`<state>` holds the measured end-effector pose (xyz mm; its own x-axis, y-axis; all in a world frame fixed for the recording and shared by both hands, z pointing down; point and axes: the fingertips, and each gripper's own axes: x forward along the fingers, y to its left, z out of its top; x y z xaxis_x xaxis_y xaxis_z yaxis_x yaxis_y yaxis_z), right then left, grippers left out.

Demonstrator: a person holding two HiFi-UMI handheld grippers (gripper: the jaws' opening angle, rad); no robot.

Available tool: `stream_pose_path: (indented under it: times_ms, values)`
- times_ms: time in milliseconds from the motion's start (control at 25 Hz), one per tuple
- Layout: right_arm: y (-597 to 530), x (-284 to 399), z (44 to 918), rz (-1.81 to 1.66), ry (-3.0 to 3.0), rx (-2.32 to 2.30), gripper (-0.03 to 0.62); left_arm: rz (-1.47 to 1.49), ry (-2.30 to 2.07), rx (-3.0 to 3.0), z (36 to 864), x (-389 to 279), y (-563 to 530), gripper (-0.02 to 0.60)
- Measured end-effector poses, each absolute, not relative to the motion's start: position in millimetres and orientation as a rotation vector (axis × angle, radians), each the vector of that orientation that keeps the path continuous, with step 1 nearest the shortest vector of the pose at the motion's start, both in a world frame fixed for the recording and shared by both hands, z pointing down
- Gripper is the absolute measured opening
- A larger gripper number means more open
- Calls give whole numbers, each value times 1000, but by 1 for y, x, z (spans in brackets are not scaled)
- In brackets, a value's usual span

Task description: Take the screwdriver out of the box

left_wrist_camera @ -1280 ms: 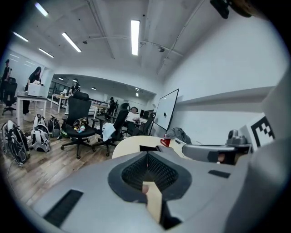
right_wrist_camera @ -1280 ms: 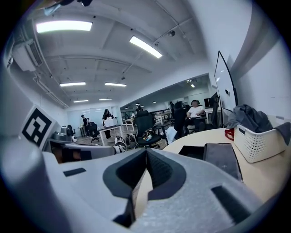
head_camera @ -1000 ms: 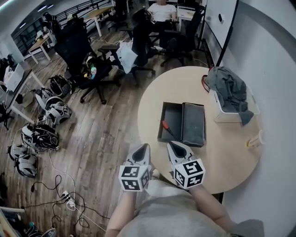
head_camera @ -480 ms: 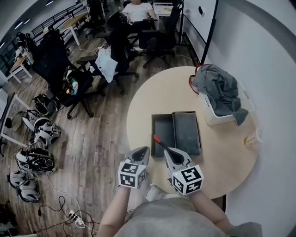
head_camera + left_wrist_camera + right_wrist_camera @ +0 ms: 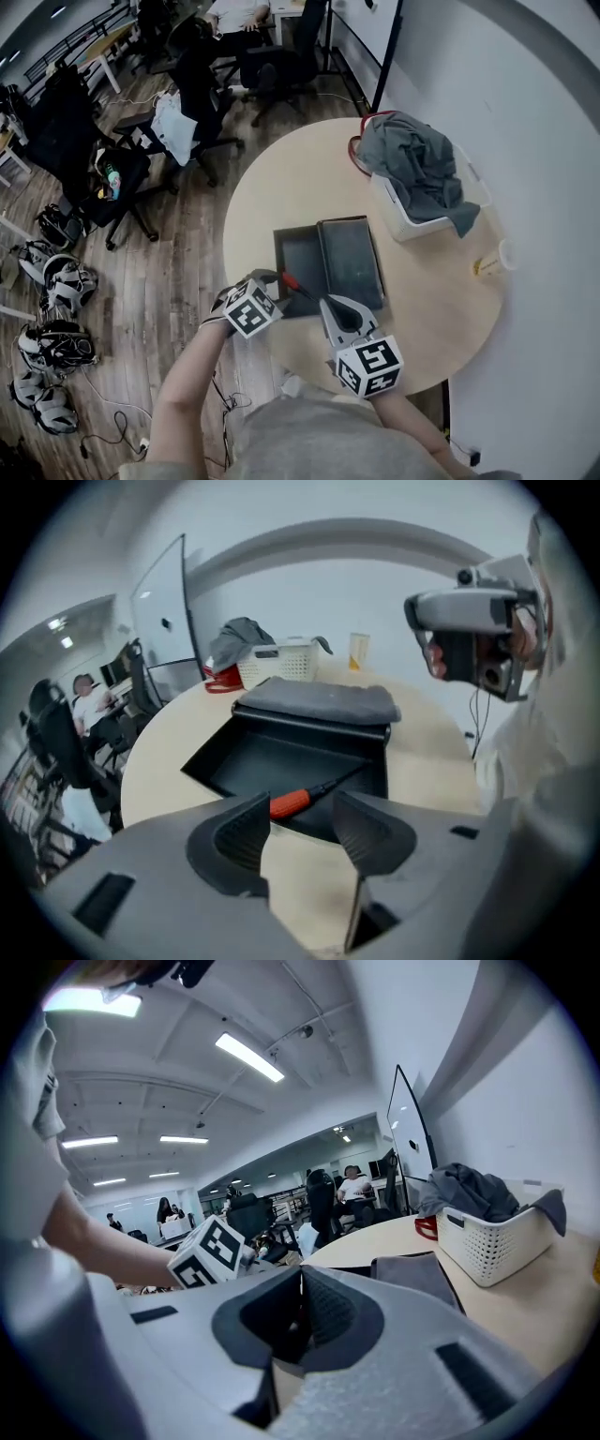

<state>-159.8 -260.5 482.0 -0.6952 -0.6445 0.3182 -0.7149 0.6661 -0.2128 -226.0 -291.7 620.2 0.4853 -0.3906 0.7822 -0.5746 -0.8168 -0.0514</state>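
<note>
The step in hand is the reach for the screwdriver [image 5: 292, 802], which lies inside the open box [image 5: 272, 761]. Its orange handle sits low in the tray, close to the wall at the bottom of the left gripper view, and its dark shaft runs up and to the right toward the lid [image 5: 319, 703].

The left gripper [image 5: 302, 819] points down at it. Its jaws are opening and already stand wide apart. Nothing is between the pads yet; the handle shows just past the tips, in the gap's line of sight. The right gripper [image 5: 300, 1288] hangs over the worktop [image 5: 441, 309] near the lower centre of the head view, with its jaws pressed together and nothing in them.

To do this well, the left jaws should probably come down with one pad on each side of the handle, across its length rather than along it. The thick orange part looks a surer hold than the thin shaft, which could slip or pivot. The handle lies so close to the tray wall that one jaw may catch the rim. Tipping the gripper steeper and entering from above seems wiser than sliding in over the edge. The jaws are best closed only once both pads are below the handle's top, and the lift is best made straight up to clear the wall. The box looks light, so the right gripper could steady its rim.
</note>
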Motion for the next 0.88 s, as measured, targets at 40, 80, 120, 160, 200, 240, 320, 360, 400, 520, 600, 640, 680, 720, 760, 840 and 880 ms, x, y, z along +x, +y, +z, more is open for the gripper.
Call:
stream_pose_path:
  times_ms: [40, 80, 120, 160, 200, 240, 320, 360, 400, 520, 600, 640, 680, 720, 760, 840, 880]
  values:
    - [-261, -157, 482, 479, -2659, 1116, 0, 1316, -761, 2533, 626, -224, -296, 192]
    - [-262, -153, 483, 481, -2650, 1130, 0, 1382, -686, 2550, 631, -221, -299, 195]
    - [-262, -150, 484, 484, -2641, 1143, 0, 1442, -607, 2564, 636, -218, -301, 198]
    - [-262, -146, 485, 488, -2632, 1156, 0, 1506, -526, 2571, 641, -215, -303, 198]
    - [-262, -142, 486, 492, -2623, 1169, 0, 1578, -444, 2572, 647, -213, -304, 199]
    - [-262, -139, 487, 498, -2615, 1183, 0, 1654, -362, 2569, 653, -211, -304, 199]
    - [-262, -131, 490, 512, -2596, 1212, 0, 1794, -214, 2562, 663, -207, -303, 199]
    - [-262, -129, 492, 519, -2587, 1225, 0, 1851, -148, 2559, 667, -204, -304, 199]
    - [-262, -126, 493, 525, -2578, 1236, 0, 1905, -85, 2551, 671, -202, -304, 199]
    - [-262, -120, 496, 539, -2562, 1264, 0, 2051, 66, 2503, 685, -200, -307, 195]
    - [-262, -116, 498, 544, -2554, 1284, 0, 2127, 138, 2467, 694, -199, -309, 171]
    - [-262, -113, 498, 545, -2550, 1294, 0, 2152, 166, 2453, 697, -199, -309, 158]
    - [-262, -111, 498, 546, -2546, 1305, 0, 2167, 188, 2443, 699, -198, -309, 153]
    - [-263, -109, 498, 545, -2543, 1315, 0, 2174, 205, 2439, 699, -198, -308, 147]
    - [-263, -107, 498, 545, -2540, 1323, 0, 2178, 218, 2440, 699, -198, -308, 142]
    - [-263, -105, 498, 545, -2534, 1337, 0, 2188, 243, 2451, 698, -198, -306, 116]
    - [-262, -104, 499, 545, -2531, 1343, 0, 2194, 260, 2457, 698, -198, -304, 110]
